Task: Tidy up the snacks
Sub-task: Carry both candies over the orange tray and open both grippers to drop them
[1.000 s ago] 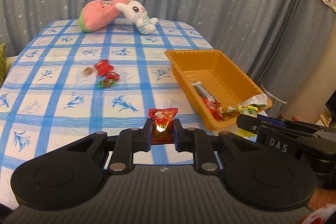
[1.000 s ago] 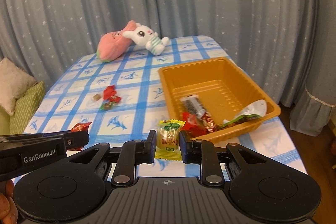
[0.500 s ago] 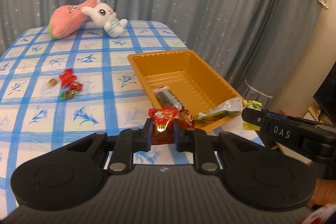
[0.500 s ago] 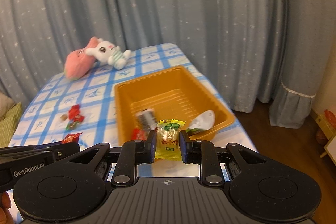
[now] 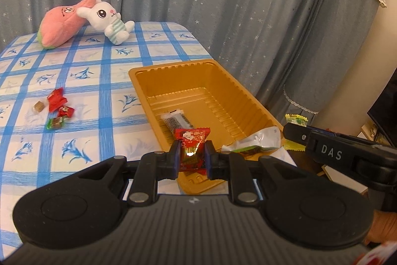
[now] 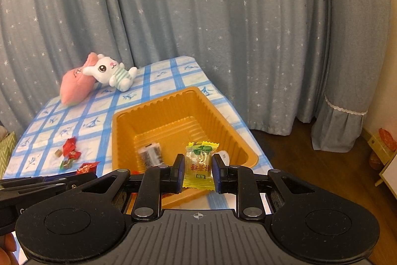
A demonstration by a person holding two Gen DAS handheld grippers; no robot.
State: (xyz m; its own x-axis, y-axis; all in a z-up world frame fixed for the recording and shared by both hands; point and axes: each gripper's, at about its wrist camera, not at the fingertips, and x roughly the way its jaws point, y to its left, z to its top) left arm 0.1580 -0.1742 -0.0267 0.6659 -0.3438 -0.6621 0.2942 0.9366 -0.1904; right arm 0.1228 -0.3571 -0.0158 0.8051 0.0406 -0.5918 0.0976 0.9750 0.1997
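Observation:
My left gripper (image 5: pixel 192 153) is shut on a red snack packet (image 5: pixel 192 143) over the near left corner of the orange tray (image 5: pixel 223 76). My right gripper (image 6: pixel 198 167) is shut on a yellow-green candy packet (image 6: pixel 200 160) above the near end of the same orange tray (image 6: pixel 173 101). Inside the tray lie a dark wrapped bar (image 5: pixel 177 119) and a white-green pouch (image 5: pixel 258 138). The right gripper shows from the side (image 5: pixel 295 129) at the tray's right, holding its candy. On the cloth to the left sit several small red and brown candies (image 5: pixel 58 103).
The table with its blue-checked cloth (image 5: pixel 104 96) ends close behind the tray at grey starred curtains (image 5: pixel 223 4). A pink plush and a white bunny toy (image 5: pixel 106 19) lie at the far end. To the right is wooden floor (image 6: pixel 322 165).
Both grippers have swung to the right with their packets, from over the cloth in front of the tray to above the tray's near end. Their grips have not changed.

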